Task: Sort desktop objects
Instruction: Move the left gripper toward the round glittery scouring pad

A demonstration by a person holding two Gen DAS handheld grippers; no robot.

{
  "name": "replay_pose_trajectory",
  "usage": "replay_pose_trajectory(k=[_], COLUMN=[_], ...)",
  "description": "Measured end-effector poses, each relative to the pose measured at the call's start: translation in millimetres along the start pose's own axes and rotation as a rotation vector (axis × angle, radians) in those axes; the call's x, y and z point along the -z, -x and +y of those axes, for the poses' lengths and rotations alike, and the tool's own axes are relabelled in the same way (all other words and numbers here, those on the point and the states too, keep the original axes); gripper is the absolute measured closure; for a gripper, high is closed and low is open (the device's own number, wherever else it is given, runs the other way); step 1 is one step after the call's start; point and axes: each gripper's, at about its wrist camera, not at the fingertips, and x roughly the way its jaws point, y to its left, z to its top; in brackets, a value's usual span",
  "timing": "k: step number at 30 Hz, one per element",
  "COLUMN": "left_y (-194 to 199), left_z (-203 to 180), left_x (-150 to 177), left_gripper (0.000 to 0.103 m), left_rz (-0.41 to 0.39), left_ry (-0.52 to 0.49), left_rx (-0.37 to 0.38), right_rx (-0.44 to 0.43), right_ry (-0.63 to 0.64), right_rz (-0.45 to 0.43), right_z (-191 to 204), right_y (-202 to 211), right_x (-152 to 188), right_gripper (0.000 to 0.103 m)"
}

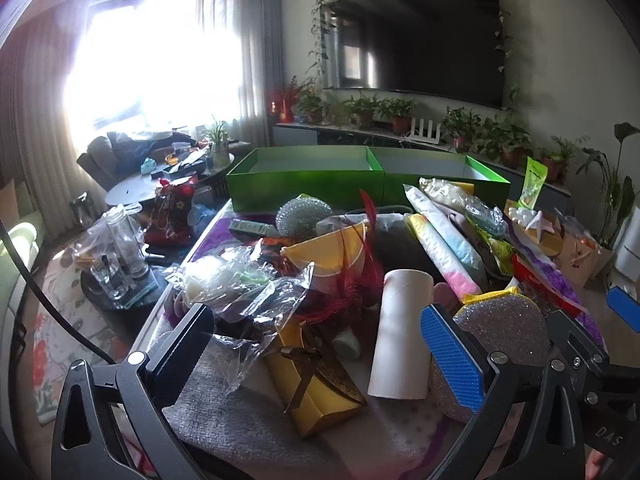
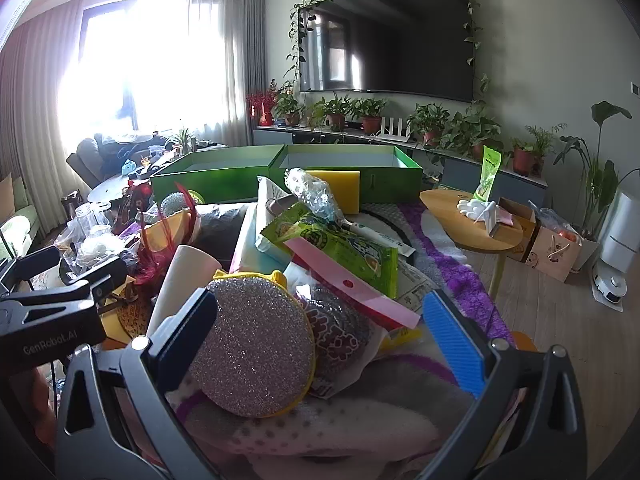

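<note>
Counter [image 1: 192, 408] draped in a grey, white and purple fuzzy cloth [image 2: 460, 280]. Heaped directly on it: gold gift box [image 1: 316, 392] with brown ribbon, white cardboard tube [image 1: 404, 328] lying tilted, round glittery scrub pad [image 2: 256, 344], crumpled clear plastic bags [image 1: 248, 300]. At the far edge, two open green boxes [image 1: 304, 176] side by side, touching. Yellow sponge [image 2: 340, 186] leaning against the right-hand box.

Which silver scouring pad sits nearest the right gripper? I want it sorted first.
The flat round glittery pad with yellow backing, between the open right gripper's fingers. The ball-shaped mesh scourer lies far back.
</note>
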Motion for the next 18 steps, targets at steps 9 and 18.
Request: replay_pose_trajectory(k=[9, 18], left_y=[-0.9, -2.4], left_z=[0.7, -6.9], left_x=[2.4, 6.8], left_gripper=[0.000, 0.000], left_rz=[0.003, 0.030], left_ry=[-0.008, -0.029], left_rx=[-0.018, 0.023], right_rx=[-0.008, -0.012], right_ry=[-0.014, -0.024], right_rz=[0.000, 0.018], right_z=[-3.0, -7.2], right_y=[1.1, 1.8], right_x=[1.7, 4.5], right_gripper=[0.000, 0.000])
